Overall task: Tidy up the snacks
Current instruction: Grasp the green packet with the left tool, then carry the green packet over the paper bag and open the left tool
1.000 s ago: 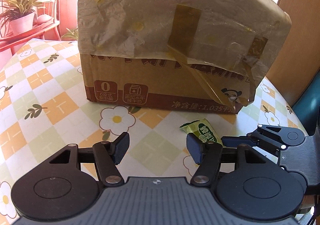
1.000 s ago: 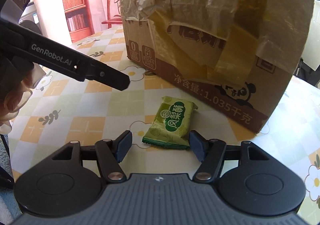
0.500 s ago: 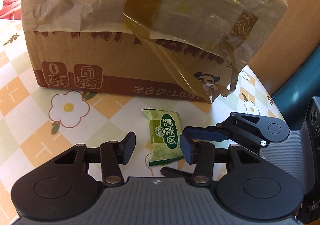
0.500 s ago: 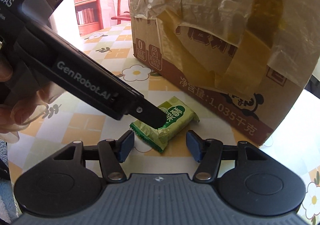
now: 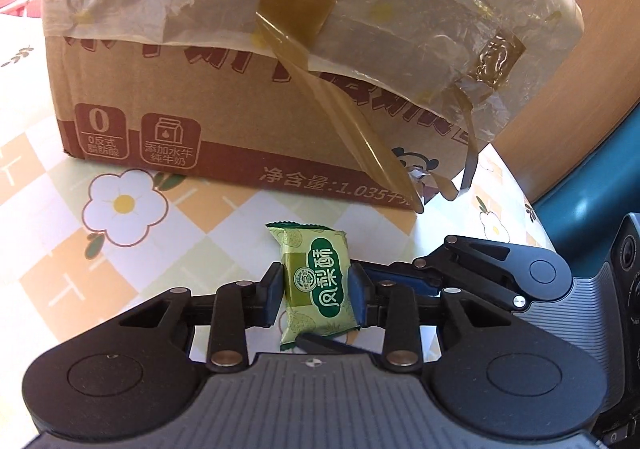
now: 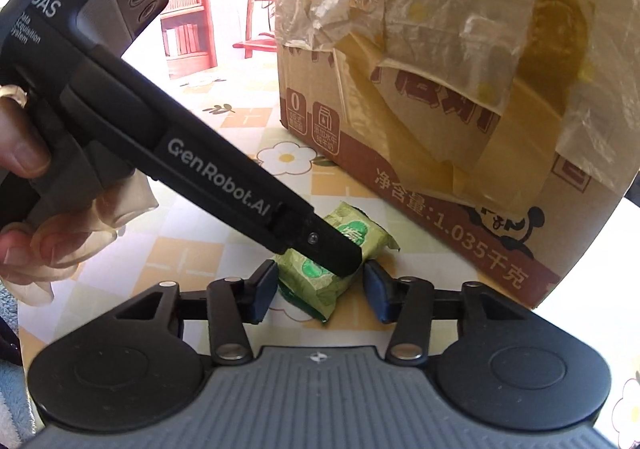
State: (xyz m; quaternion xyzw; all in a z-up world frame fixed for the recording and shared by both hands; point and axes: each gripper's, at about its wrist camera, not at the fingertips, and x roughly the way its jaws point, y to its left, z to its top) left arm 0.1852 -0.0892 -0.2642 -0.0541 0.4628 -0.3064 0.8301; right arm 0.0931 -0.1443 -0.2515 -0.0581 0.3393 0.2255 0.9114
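Note:
A green snack packet [image 5: 316, 281] lies on the flowered tablecloth [image 5: 48, 209], just in front of a taped cardboard box [image 5: 240, 121]. My left gripper [image 5: 316, 291] is closing on the packet, with both pads against its long sides. In the right wrist view the left gripper [image 6: 332, 249] slants down from the upper left onto the packet [image 6: 316, 289]. My right gripper [image 6: 320, 289] is also closing around the packet: its left pad touches the wrapper and its right pad stands a little off. One of the right gripper's fingers [image 5: 404, 276] shows beside the left gripper.
The box [image 6: 460, 153], draped in crinkled film and brown tape, fills the far side. A hand [image 6: 24, 153] holds the left gripper's handle. A teal seat [image 5: 592, 169] and a wooden panel [image 5: 580, 49] stand beyond the table's right edge.
My left gripper came forward and down over the packet and its jaws narrowed onto it. The right jaws narrowed too. The packet turned on the table.

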